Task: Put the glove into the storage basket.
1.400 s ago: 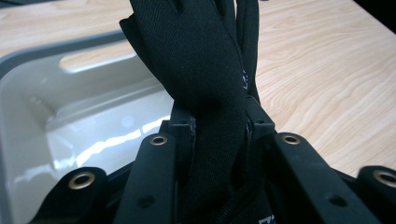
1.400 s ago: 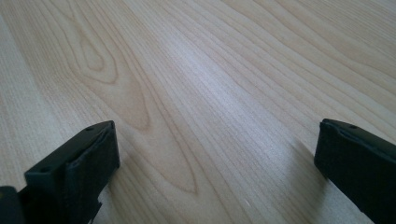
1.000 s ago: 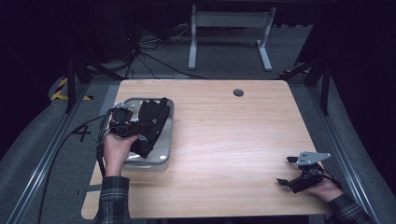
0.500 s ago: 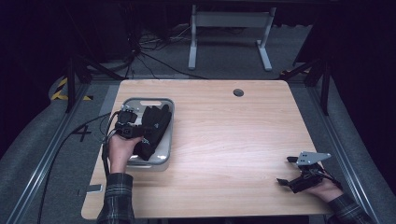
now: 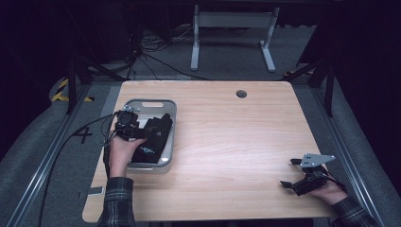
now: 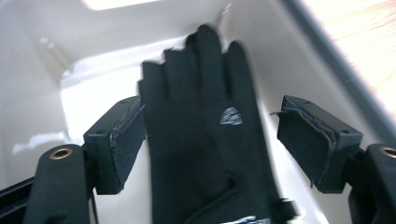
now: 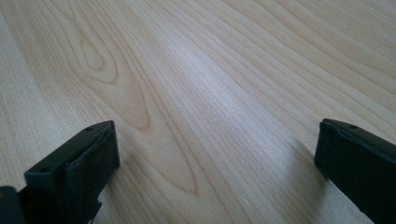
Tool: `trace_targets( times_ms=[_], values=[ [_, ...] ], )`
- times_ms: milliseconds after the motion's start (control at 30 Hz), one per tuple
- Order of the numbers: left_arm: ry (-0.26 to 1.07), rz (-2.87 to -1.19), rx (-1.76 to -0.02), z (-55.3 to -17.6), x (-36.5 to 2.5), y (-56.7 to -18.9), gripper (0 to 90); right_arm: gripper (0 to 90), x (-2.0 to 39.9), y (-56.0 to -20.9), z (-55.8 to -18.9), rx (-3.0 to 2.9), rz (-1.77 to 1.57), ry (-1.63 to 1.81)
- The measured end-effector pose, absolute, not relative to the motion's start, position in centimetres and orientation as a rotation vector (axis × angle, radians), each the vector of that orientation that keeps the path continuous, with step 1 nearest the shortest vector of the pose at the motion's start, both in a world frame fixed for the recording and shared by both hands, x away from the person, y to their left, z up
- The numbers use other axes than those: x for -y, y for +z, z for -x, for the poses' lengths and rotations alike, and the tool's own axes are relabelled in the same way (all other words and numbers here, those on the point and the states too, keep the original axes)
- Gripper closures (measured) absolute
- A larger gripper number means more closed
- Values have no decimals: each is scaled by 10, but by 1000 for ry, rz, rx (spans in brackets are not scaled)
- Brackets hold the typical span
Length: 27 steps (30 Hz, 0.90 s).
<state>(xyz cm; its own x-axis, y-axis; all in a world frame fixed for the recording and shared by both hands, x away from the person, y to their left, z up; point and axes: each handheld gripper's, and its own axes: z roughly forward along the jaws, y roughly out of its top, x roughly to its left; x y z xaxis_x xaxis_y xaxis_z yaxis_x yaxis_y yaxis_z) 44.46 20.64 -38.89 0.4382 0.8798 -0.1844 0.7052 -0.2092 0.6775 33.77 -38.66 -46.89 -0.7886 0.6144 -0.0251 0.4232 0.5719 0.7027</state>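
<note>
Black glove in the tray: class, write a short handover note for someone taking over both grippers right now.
Left gripper: open, jaws either side of the black glove, not closed on it.
Right gripper: open, holding nothing, low over the bare table at its near right corner.
The glove lies flat in the grey tray at the table's left side, fingers pointing away.
Done: left gripper lined up over the glove.
Left: probably close the jaws on the glove and lift it out.

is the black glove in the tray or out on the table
In the tray: the black glove lies flat on the grey tray's pale floor, between the open left tongs.
</note>
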Motion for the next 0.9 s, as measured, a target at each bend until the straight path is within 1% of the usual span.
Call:
trace_targets(
  times_ms=[167, 500, 700, 900],
  values=[
    [306, -1958, -1280, -439, -191, -382, 203, 4, 387, -469, -338, -2540, -858, 1031],
    [333, -1948, -1169, -428, -159, -366, 201, 4, 387, -469, -338, -2542, -855, 1032],
    [301, -1959, -1092, -419, -136, -358, 196, 4, 387, -469, -338, -2542, -855, 1031],
    [275, -1980, -1037, -414, -115, -359, 196, 4, 387, -469, -338, -2542, -855, 1031]
  ],
)
